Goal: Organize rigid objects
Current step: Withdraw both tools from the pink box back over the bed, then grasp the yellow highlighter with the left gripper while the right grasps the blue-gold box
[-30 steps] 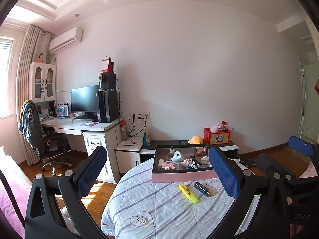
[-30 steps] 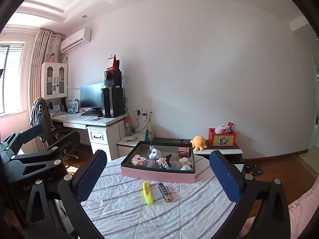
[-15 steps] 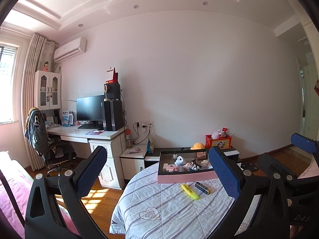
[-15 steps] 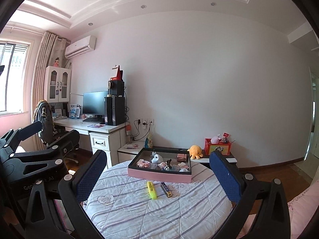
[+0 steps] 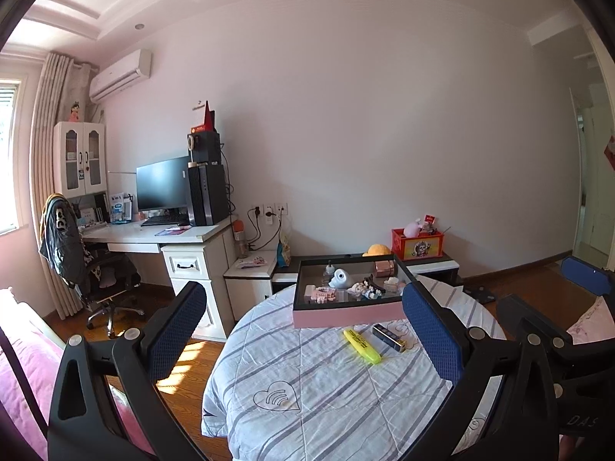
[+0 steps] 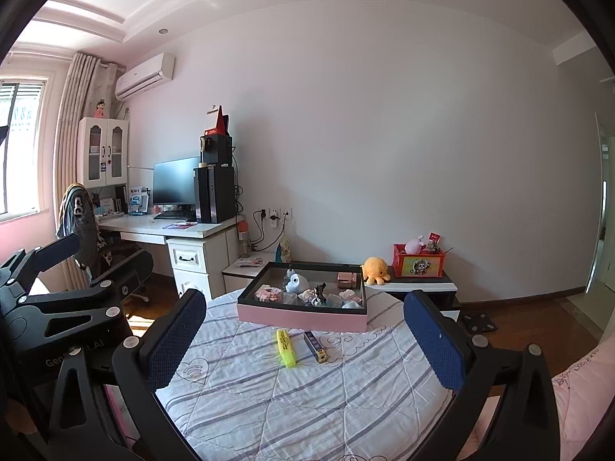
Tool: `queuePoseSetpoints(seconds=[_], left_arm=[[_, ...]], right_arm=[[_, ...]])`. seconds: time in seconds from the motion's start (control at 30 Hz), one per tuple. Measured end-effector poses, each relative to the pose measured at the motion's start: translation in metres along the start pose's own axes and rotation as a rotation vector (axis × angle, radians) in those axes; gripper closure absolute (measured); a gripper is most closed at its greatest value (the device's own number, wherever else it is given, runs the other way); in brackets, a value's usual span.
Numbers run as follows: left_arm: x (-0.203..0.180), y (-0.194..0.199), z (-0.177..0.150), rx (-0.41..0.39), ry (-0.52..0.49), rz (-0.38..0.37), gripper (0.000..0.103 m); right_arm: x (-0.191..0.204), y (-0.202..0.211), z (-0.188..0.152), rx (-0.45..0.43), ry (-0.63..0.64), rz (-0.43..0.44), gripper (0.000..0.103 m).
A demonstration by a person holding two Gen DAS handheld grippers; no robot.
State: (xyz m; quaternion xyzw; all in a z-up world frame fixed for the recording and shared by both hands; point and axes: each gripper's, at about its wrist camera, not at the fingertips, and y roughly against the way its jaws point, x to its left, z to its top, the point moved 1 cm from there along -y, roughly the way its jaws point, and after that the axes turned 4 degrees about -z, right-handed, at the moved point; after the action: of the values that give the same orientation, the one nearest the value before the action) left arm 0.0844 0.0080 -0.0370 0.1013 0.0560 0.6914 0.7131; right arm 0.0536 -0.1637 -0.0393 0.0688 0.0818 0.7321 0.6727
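Right wrist view: right gripper (image 6: 303,345) is hanging wide, empty — highlighter (image 6: 286,352) ahead.
Left gripper (image 5: 303,345): gaping, empty.
Approach: be lowering squarely across highlighter — toward tray (image 6: 300,317).

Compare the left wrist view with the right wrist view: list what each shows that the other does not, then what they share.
Only the left wrist view shows the right gripper at its right edge and pink bedding at lower left. Only the right wrist view shows the left gripper at its left edge and all of the orange plush octopus, which the tray half hides in the left view. Both show the pink tray of small items, the yellow highlighter and the dark box lying in front of it on the striped cloth, and open, empty jaws.
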Motion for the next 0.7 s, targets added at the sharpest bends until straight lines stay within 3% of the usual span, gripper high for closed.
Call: queuePoseSetpoints(seconds=[0.43, 0.7], left_arm=[[-0.039, -0.158, -0.084, 0.43, 0.027, -0.102, 0.0], [-0.064, -0.245, -0.112, 0.581, 0.001, -0.063, 0.0]], right_arm=[[-0.047, -0.12, -0.078, 0.3, -0.072, -0.024, 0.0], [-0.079, -0.194, -0.116, 0.435, -0.104, -0.05, 0.0]])
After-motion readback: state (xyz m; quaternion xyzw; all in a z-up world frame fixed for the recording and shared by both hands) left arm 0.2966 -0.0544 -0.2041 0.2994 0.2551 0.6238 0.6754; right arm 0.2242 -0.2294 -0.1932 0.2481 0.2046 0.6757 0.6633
